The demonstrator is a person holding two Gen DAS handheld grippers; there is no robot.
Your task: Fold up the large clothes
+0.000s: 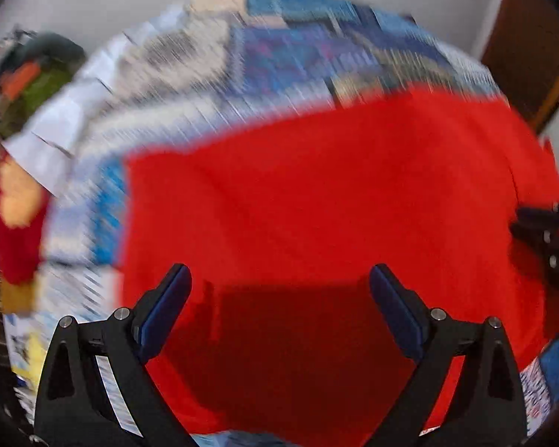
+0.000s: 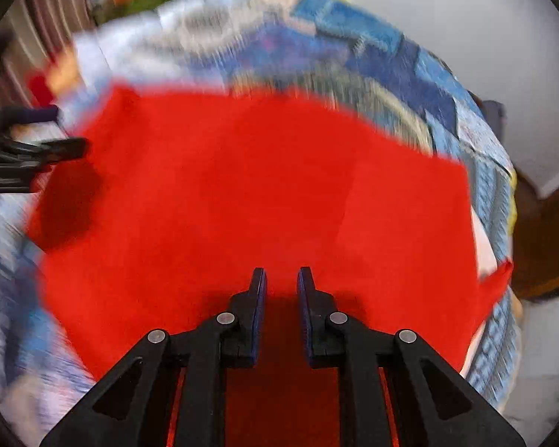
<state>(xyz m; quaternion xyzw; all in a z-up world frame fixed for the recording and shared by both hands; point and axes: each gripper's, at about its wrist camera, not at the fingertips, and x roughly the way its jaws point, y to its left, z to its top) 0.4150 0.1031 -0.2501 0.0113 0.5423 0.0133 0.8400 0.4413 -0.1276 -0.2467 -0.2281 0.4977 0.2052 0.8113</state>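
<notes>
A large red garment [image 1: 316, 193] lies spread flat on a blue and white patterned bedcover [image 1: 272, 48]. Both views are motion-blurred. My left gripper [image 1: 279, 279] hovers above the garment's near part with its jaws wide apart and nothing between them. My right gripper [image 2: 281, 279] hovers over the same red garment [image 2: 249, 186], its jaws close together with a narrow gap and nothing visibly held. The left gripper also shows at the left edge of the right wrist view [image 2: 56, 149], over the garment's left side. The right gripper shows at the right edge of the left wrist view [image 1: 548, 231].
A pile of green, orange and dark clothes [image 1: 29, 82] sits at the far left corner of the bed. A red and yellow item [image 1: 11, 216] lies at the bed's left edge. A white wall [image 2: 447, 18] stands behind, and brown wooden furniture [image 1: 529, 44] to the right.
</notes>
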